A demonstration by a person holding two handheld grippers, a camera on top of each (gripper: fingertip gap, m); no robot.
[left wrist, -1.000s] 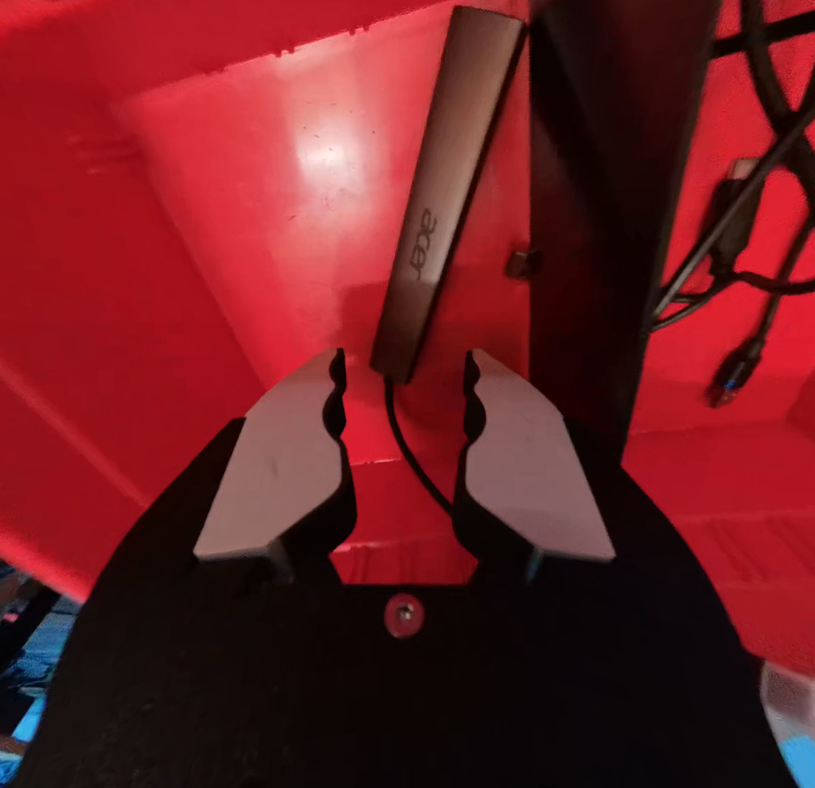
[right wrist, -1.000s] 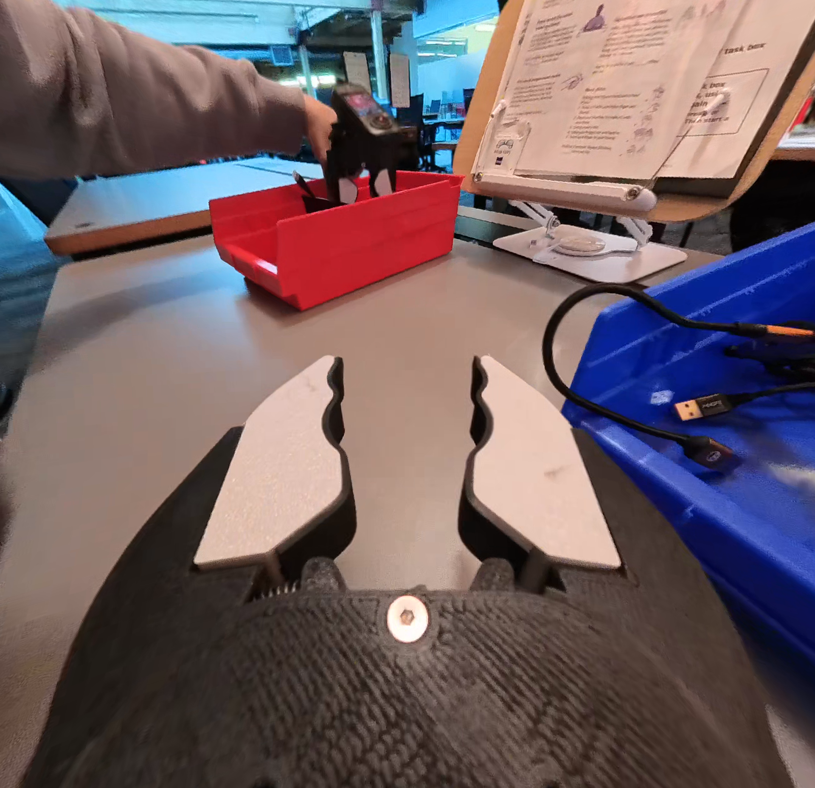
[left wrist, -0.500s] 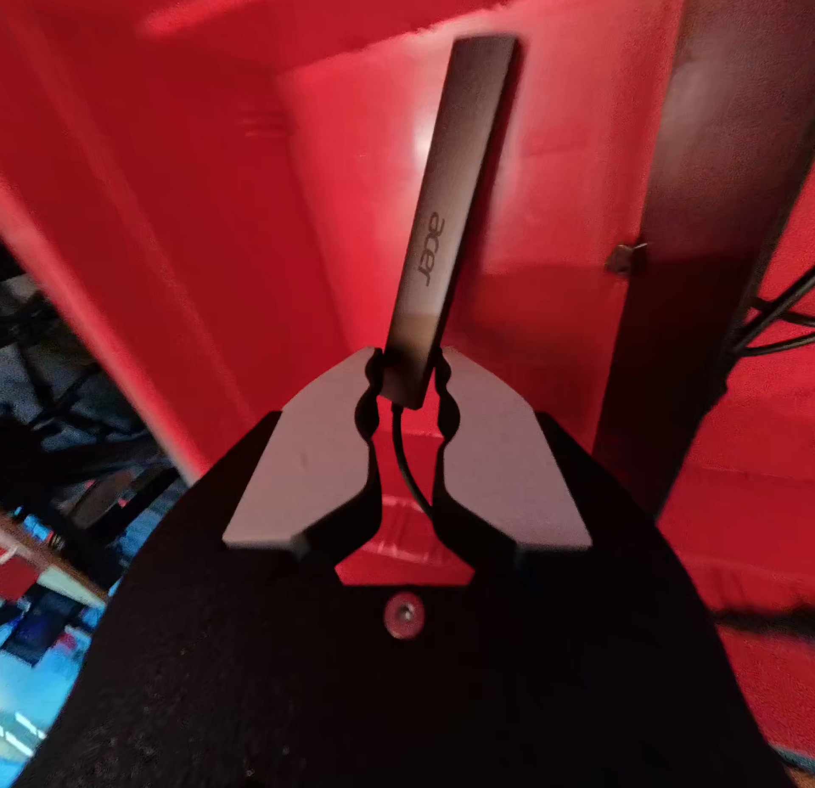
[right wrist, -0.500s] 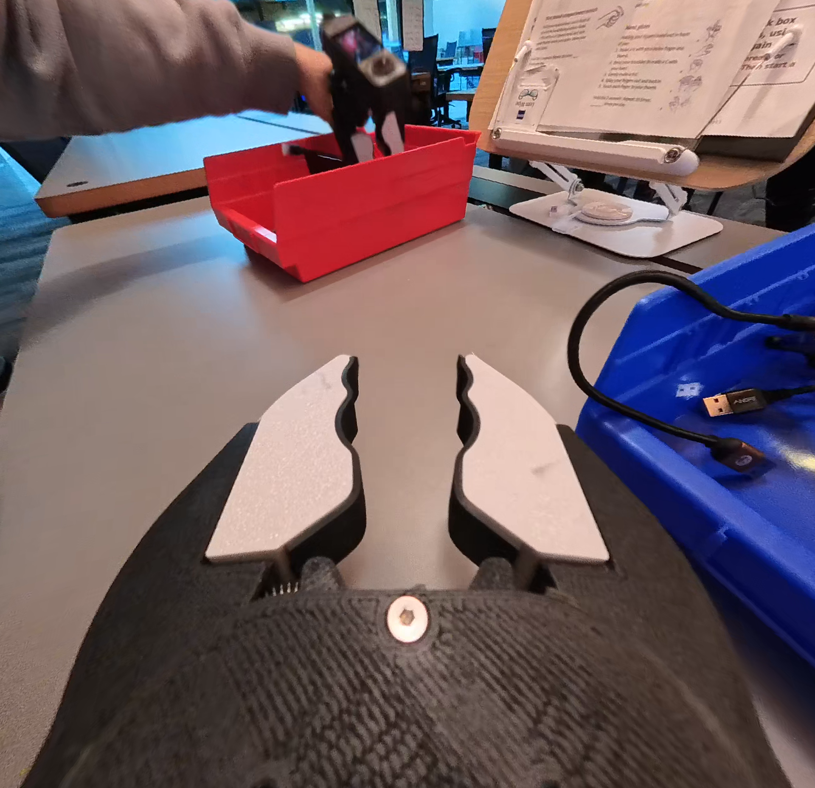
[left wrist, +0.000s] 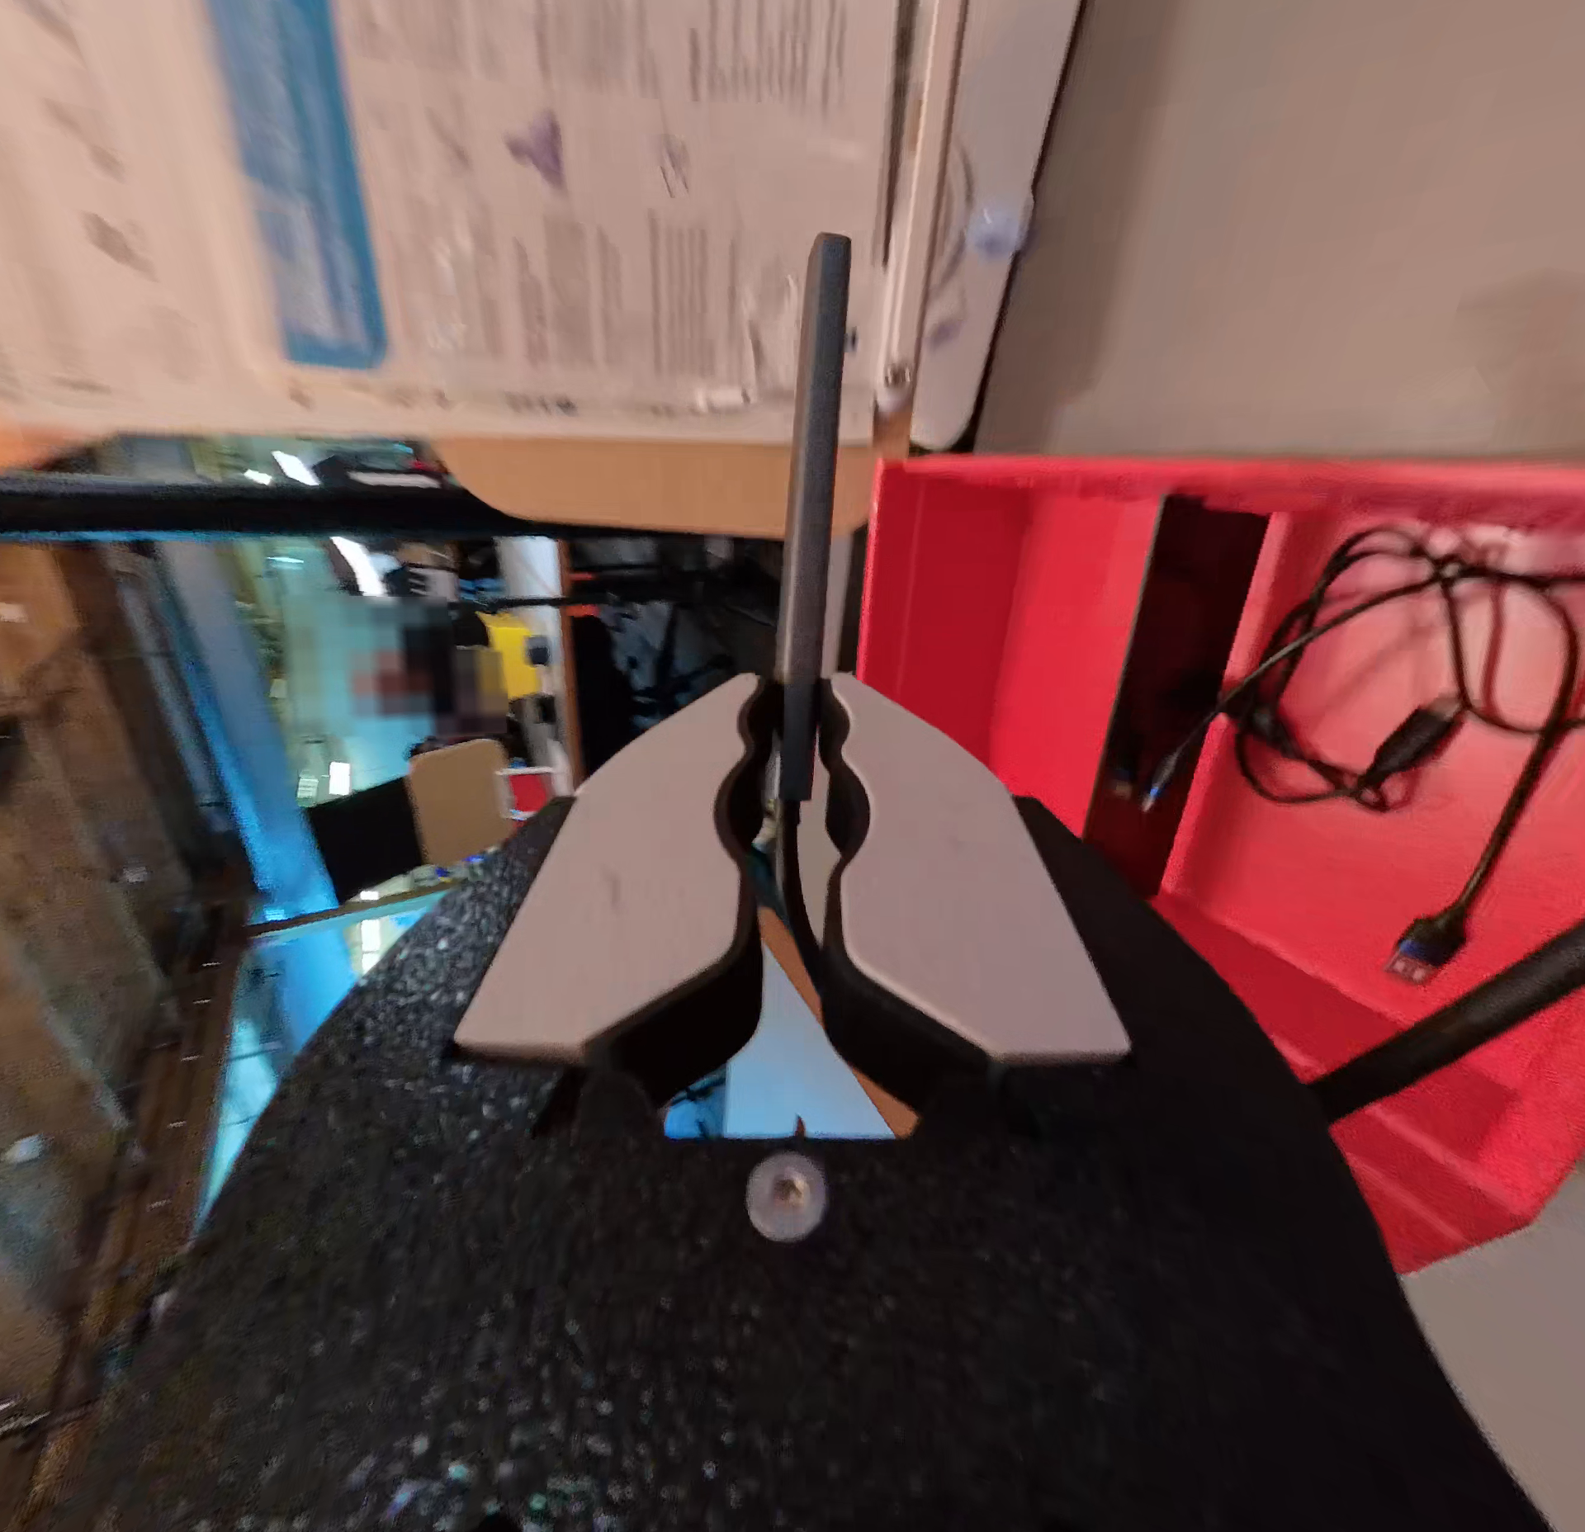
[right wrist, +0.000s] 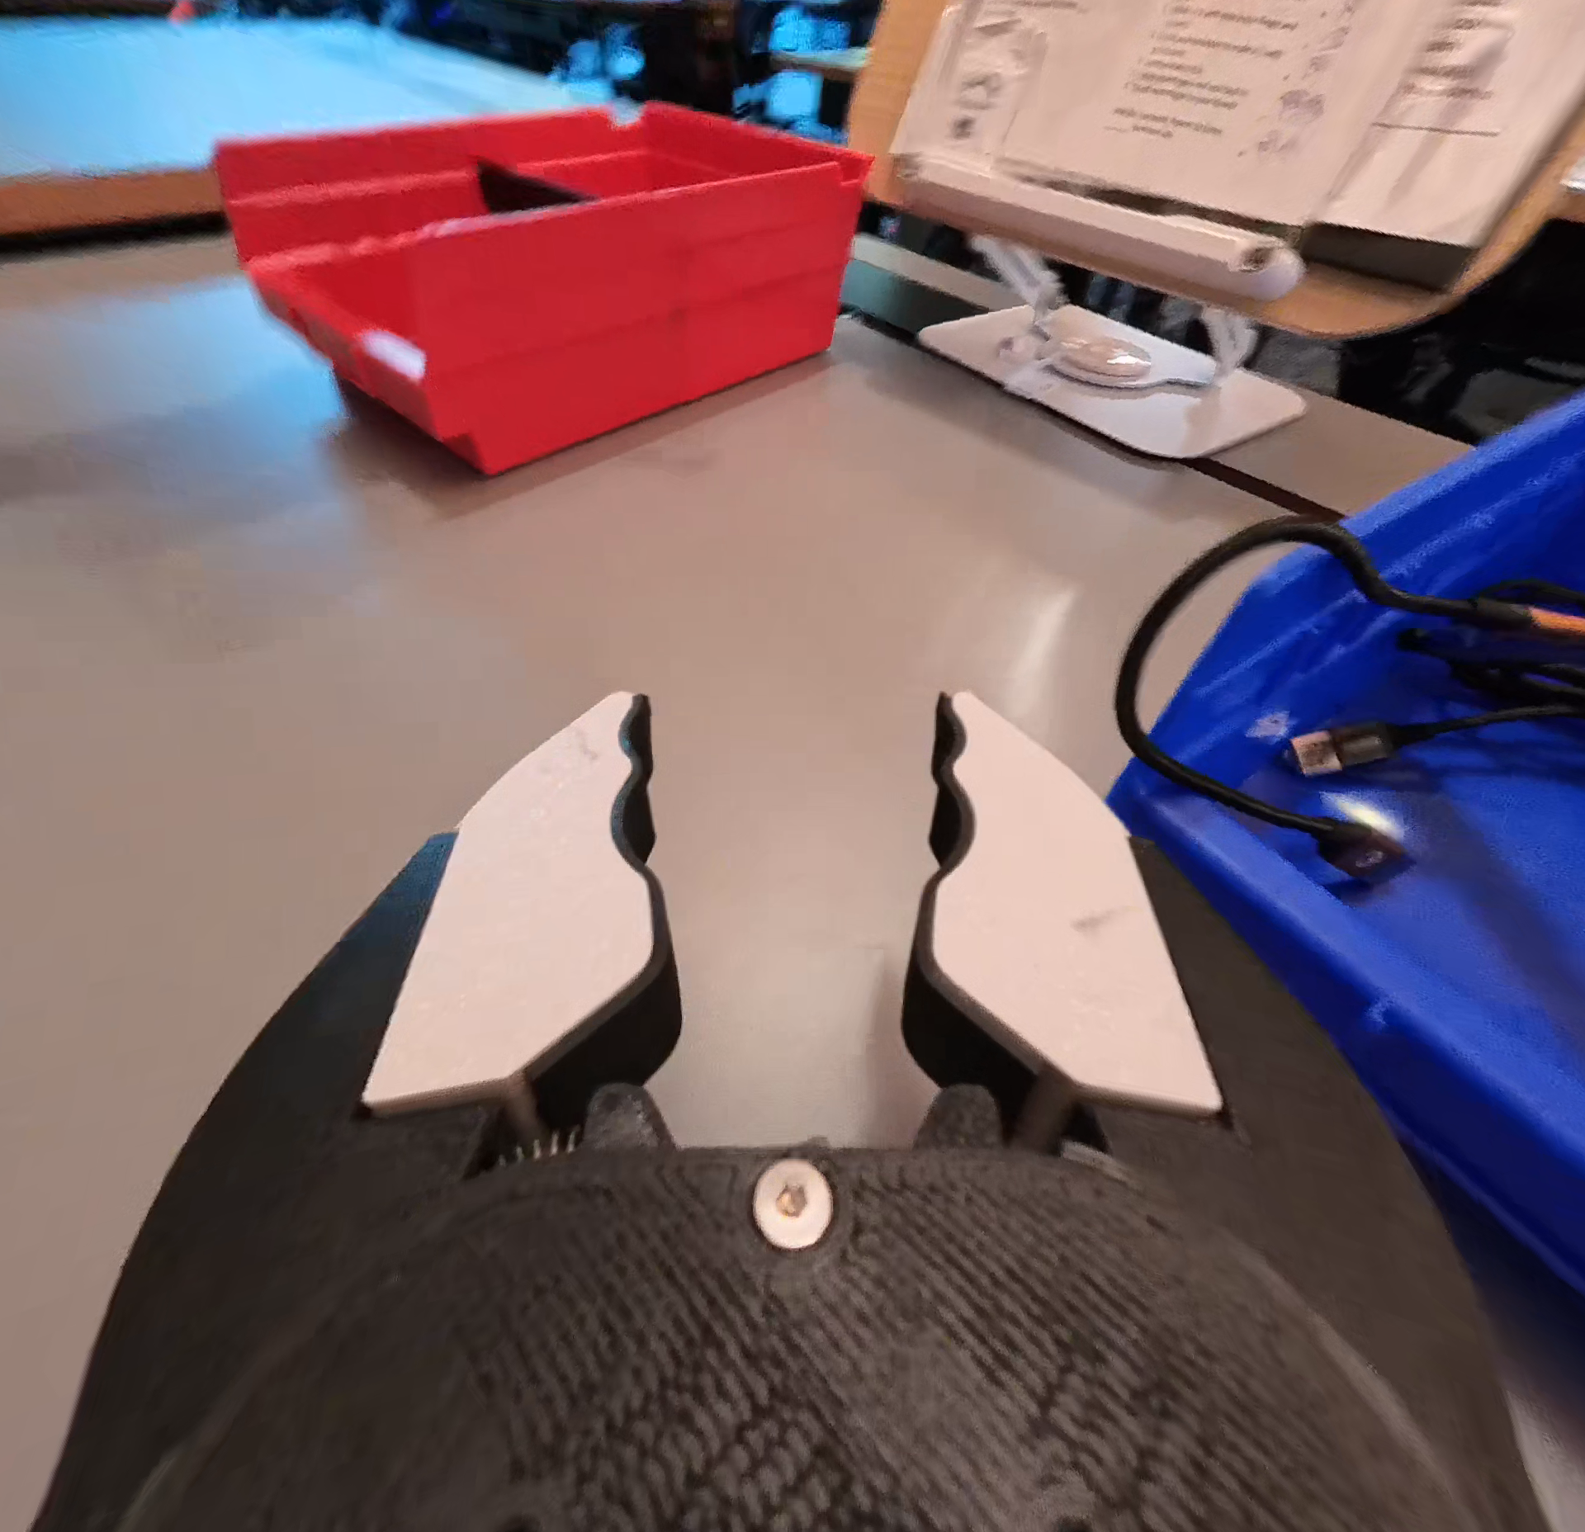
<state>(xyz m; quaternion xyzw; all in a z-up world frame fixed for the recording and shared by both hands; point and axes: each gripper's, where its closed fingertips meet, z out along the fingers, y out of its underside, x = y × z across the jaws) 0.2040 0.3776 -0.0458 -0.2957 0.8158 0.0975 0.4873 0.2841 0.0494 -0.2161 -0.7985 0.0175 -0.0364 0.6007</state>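
Grey worktop (right wrist: pixel 772 565) lies bare beside the red plastic bin (right wrist: pixel 549 290); right gripper (right wrist: pixel 793 702) gapes empty, while left gripper (left wrist: pixel 789 693) clamps a slim dark-grey hub bar (left wrist: pixel 815 479) outside the bin's edge.

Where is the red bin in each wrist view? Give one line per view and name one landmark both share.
Left wrist view: red bin at right, tangled black cables inside, beside the clamped slim dark hub.
Right wrist view: red bin upper left on the grey table, far from the gripper.
Shared landmark: the document stand with papers.
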